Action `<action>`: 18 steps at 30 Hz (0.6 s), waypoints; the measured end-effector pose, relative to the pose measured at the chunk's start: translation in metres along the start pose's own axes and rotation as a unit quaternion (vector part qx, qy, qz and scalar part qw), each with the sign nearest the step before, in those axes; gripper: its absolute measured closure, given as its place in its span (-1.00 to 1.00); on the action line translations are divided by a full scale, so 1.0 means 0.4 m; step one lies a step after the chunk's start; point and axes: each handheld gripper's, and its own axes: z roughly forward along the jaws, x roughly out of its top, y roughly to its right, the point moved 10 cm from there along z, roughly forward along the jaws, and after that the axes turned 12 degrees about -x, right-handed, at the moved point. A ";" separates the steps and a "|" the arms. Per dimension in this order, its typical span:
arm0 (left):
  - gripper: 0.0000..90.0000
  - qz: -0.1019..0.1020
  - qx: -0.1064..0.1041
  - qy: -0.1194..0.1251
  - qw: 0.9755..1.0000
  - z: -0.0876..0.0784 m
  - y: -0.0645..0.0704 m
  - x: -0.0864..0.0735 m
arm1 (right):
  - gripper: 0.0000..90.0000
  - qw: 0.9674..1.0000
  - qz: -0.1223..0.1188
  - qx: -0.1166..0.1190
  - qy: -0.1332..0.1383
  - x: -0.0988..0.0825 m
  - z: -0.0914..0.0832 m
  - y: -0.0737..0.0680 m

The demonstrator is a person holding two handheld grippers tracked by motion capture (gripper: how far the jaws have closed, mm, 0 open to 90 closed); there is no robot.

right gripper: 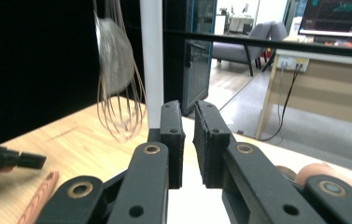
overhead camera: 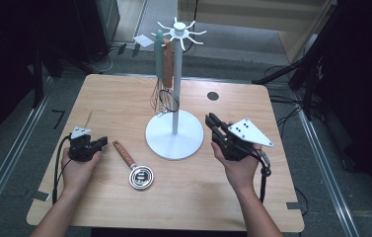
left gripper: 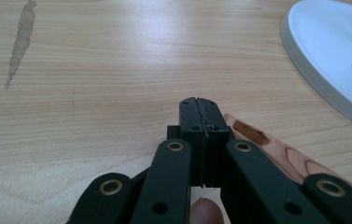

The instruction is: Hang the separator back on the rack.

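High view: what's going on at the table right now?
A person holds a gripper in each hand. The left gripper rests on the table with its jaws shut on nothing, just beside the wooden handle of a small metal strainer. The right gripper, jaws slightly apart and empty, sits by the white stand's base. A whisk and other utensils hang from the stand.

Pale wood-grain table (overhead camera: pixel 124 98), white rack (overhead camera: pixel 174 133) at centre, reddish-brown handled steel utensil (overhead camera: pixel 133 167) at seven o'clock, mint-green and brown-handled whisks (overhead camera: pixel 163 96), black grippers.
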 end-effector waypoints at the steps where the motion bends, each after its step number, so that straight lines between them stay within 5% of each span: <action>1: 1.00 -0.003 0.000 0.001 1.000 0.003 -0.003 0.001 | 0.85 1.000 0.002 -0.001 -0.004 -0.010 -0.003 0.002; 8: 1.00 -0.023 -0.018 -0.013 0.999 0.037 -0.014 0.014 | 0.84 1.000 0.008 0.000 -0.022 -0.073 -0.025 0.016; 18: 1.00 -0.002 -0.037 -0.033 0.999 0.052 0.002 0.010 | 0.84 0.998 0.019 0.013 -0.055 -0.180 -0.052 -0.006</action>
